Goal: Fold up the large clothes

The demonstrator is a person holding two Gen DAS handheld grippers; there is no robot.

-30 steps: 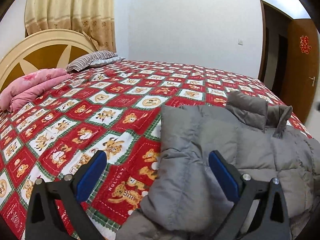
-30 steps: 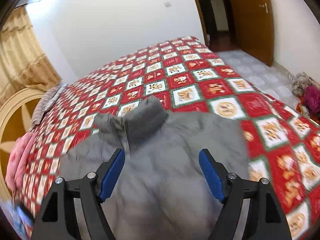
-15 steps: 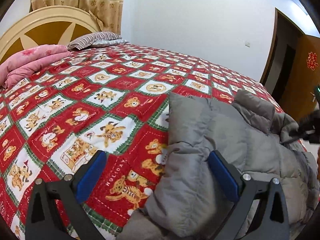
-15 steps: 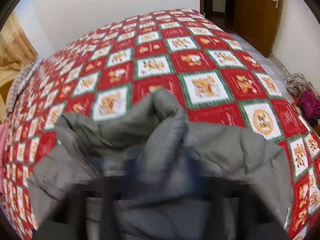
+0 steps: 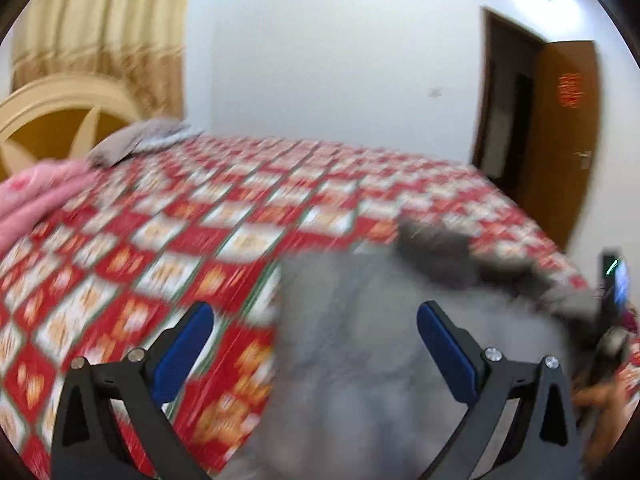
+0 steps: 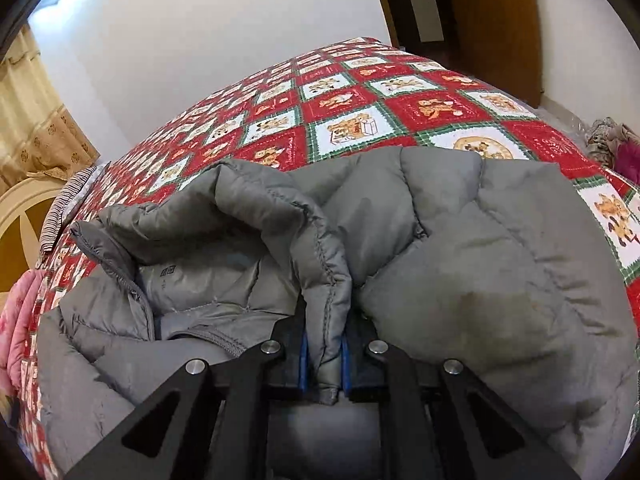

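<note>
The right tongs [image 6: 323, 356] clamp the grey jacket's [image 6: 500, 264] collar [image 6: 316, 248] on the bed [image 6: 360, 92], ready to lift for folding; the left tongs [image 5: 316, 344] stand apart above it.

A grey quilted jacket [image 6: 460, 248] of smooth, faintly shiny padded cloth, stitched along its collar, lies on a matt printed cotton-like bedspread [image 6: 360, 112]. The right tongs [image 6: 324, 354] are matt black plastic with blue rubbery pads [image 6: 304, 356] and bright metal bolts. Behind stand a polished wooden door [image 6: 492, 24], a lacquered headboard [image 5: 60, 120] and woven curtains [image 5: 104, 32].
</note>
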